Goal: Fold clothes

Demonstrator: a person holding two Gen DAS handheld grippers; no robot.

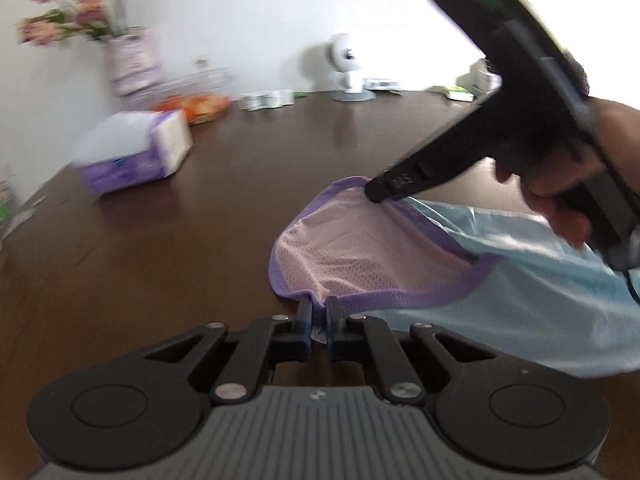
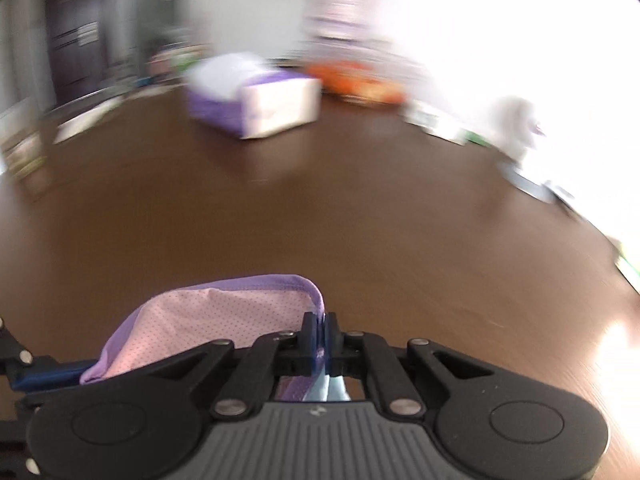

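Left wrist view first: the left gripper (image 1: 319,312) has its jaws pinched on the purple-trimmed edge of a thin mesh garment, pink on one face and light blue on the other (image 1: 372,256), right at the tips. Beyond those jaws and off to the right, the right gripper (image 1: 374,192), held in a hand (image 1: 560,184), is nipping the same purple band at its far corner. The fabric sags between the two pinch points and trails off to the right over the dark brown glossy wooden table (image 1: 200,240). A purple and white tissue pack (image 1: 136,156) sits well beyond the jaws, to the left.

Right wrist view: the jaws are clamped tight on the trim, with cloth bunched just left of them and a strip of blue running back under the linkage. Bare table ahead.

Progress-wise I'd say it's early days. Both corners are grabbed, but no neat fold shows yet. The perforated mesh looks light and floppy, so it'll likely droop.
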